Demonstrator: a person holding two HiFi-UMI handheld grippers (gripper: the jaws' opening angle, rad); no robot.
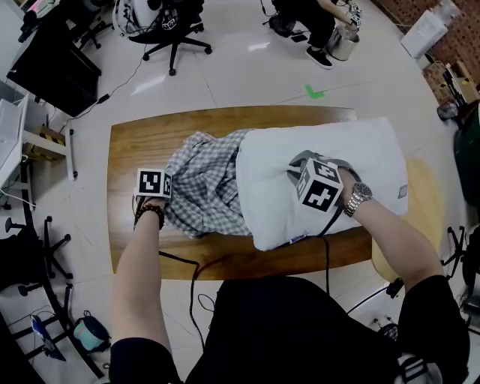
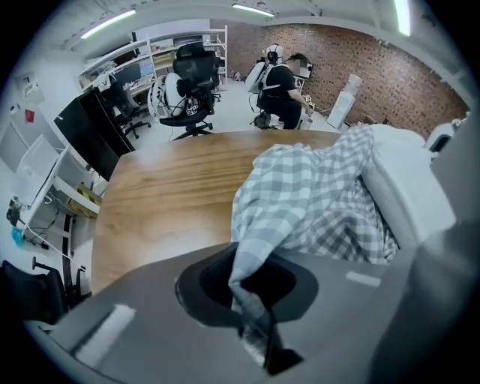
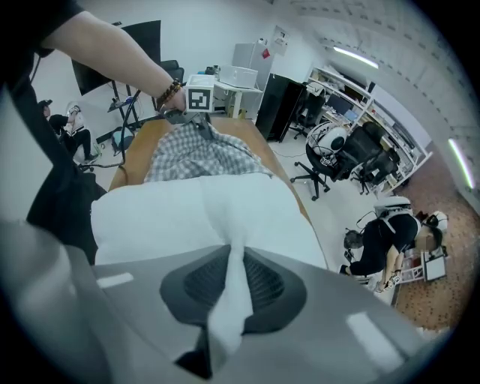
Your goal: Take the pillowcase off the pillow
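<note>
1. A wooden table bears the work. On the floor beyond it are a black office chair, a seated person beside a metal bin, and a green tape mark.
2. Cables trail off the table's near edge towards the person holding the tools. Nothing lies between the 2 grippers except the bedding itself.
3. The white pillow lies flat on the table's right half. Its long axis runs along the table's length, left to right in the head view.
4. The checked pillowcase is bunched in a heap at the table's middle, against the pillow's left end, and its folds point leftwards.
5. Most of the pillow is bare and outside the case. Whether its left end is still tucked inside cannot be told.
6. The left gripper has its jaws pressed together on a twisted fold of the pillowcase at the heap's left edge.
7. The right gripper sits on top of the pillow near its middle, its jaws pinching a raised ridge of the white cover.
8. The bin's contents cannot be made out.
</note>
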